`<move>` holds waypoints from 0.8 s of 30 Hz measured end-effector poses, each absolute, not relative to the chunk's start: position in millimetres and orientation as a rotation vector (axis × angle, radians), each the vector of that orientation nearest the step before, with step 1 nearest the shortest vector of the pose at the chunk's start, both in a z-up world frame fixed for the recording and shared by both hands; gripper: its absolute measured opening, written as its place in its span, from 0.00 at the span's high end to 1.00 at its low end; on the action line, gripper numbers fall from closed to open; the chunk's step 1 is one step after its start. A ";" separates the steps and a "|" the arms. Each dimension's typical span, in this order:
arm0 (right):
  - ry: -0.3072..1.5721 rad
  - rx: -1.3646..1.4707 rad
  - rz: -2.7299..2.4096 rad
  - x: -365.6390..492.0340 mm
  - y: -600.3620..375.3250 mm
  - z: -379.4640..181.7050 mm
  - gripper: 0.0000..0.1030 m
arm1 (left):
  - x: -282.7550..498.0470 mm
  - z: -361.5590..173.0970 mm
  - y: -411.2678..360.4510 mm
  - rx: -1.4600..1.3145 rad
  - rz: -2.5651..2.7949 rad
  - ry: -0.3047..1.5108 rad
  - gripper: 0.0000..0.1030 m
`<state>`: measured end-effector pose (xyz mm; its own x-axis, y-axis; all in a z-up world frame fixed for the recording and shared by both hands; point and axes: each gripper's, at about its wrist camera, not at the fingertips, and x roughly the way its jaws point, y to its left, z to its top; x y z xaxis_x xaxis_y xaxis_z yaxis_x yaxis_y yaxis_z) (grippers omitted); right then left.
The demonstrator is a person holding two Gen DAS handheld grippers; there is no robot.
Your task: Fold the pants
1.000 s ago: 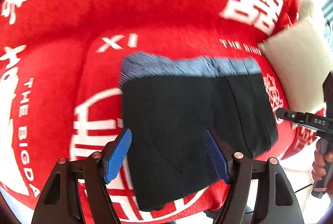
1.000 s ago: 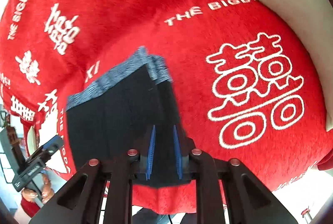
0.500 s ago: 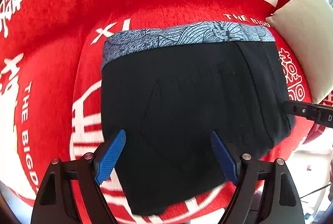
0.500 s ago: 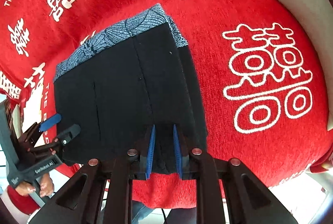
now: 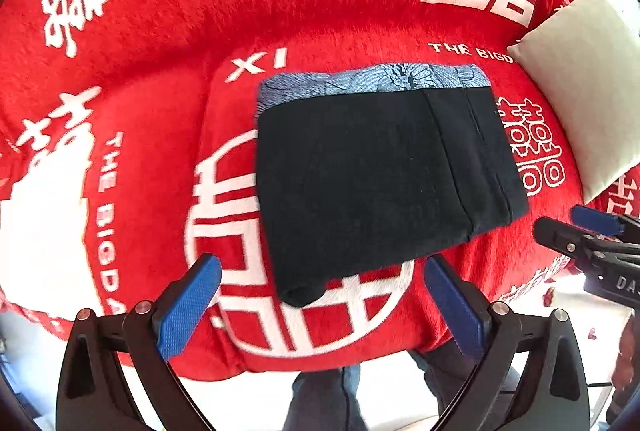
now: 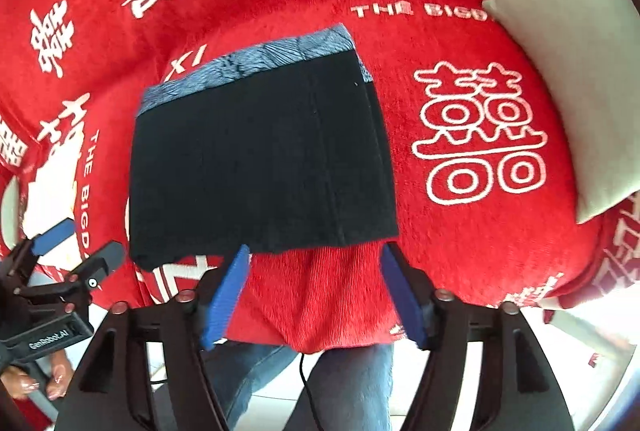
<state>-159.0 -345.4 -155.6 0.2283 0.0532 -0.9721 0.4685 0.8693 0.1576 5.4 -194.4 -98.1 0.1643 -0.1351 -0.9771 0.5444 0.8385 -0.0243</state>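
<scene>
Left gripper [image 5: 322, 305]: black frame with triangular cut-outs, silver screws at the pivots, blue textured pads on the fingers [image 5: 186, 307]. Right gripper [image 6: 314, 295]: same build, blue pads on the fingers [image 6: 226, 297]. White "GenRobot.AI" lettering on the left unit's body. Thin black cable hangs below. Person wears blue jeans [image 6: 352, 383].
</scene>
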 end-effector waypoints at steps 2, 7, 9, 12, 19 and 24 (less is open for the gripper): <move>1.318 0.449 -0.316 -162.8 -339.4 -143.8 0.22 | 1.2 -87.8 -190.8 0.386 -0.490 1.330 0.02; 1.305 0.412 -0.345 -173.9 -324.9 -114.8 0.17 | -8.7 -70.8 -181.5 0.423 -0.459 1.332 0.02; 1.308 0.397 -0.353 -174.6 -321.6 -108.7 0.16 | -11.2 -66.0 -177.5 0.422 -0.454 1.335 0.02; 1.301 0.365 -0.369 -177.9 -315.6 -99.0 0.15 | -16.6 -59.6 -173.5 0.430 -0.447 1.337 0.02; 1.300 0.339 -0.383 -180.5 -307.0 -84.0 0.09 | -22.5 -46.6 -173.3 0.467 -0.447 1.323 0.02; 1.311 0.335 -0.372 -178.6 -306.3 -77.1 0.09 | -16.0 -36.6 -174.3 0.473 -0.439 1.291 0.02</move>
<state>-178.6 -306.3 -77.1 0.2144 -0.0756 -0.9738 0.4477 0.8937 0.0292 -16.0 -174.3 -36.6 0.2209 -0.0453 -0.9742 0.5575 0.8255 0.0880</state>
